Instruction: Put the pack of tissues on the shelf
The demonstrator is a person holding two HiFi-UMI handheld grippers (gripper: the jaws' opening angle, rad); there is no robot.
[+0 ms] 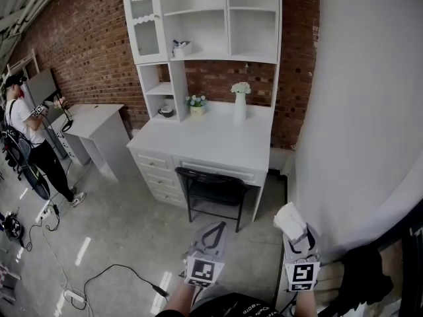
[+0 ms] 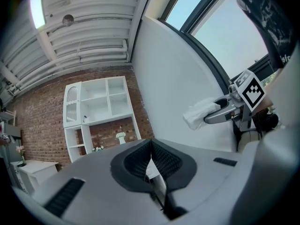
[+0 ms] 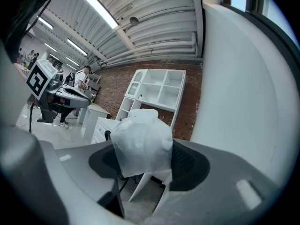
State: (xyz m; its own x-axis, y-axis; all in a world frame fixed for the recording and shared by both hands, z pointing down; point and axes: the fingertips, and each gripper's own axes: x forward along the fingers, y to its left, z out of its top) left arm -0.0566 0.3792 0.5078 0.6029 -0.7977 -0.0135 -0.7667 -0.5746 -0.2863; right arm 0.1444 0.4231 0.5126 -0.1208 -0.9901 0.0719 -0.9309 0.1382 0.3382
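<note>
Two grippers are far back from the white shelf unit [image 1: 228,57], with bare floor [image 1: 119,236] and a black chair [image 1: 211,187] in between. The right gripper [image 3: 143,161] has its jaws squeezed on the pack of tissues [image 3: 140,142], so the pack is up in the air and not on any shelf yet. The pack is soft and white, and it pokes out past the jaw tips. Its long side seems to run the same way the gripper points, and its free end faces the shelf unit. That helps, because I think the pack can go in free end first. The left gripper [image 2: 152,165] has its jaws pressed together with nothing in them. It is about as far from the shelf unit as the right one, but it lines up more with the middle, while the right gripper lines up with the right side. The open shelves sit high on the shelf unit, above the desk top [image 1: 205,144] where a white vase [image 1: 240,104] stands. So the next move turns on the long way to go: forward to the shelf unit and up. I think the right hand should do it, since it has the pack.
</note>
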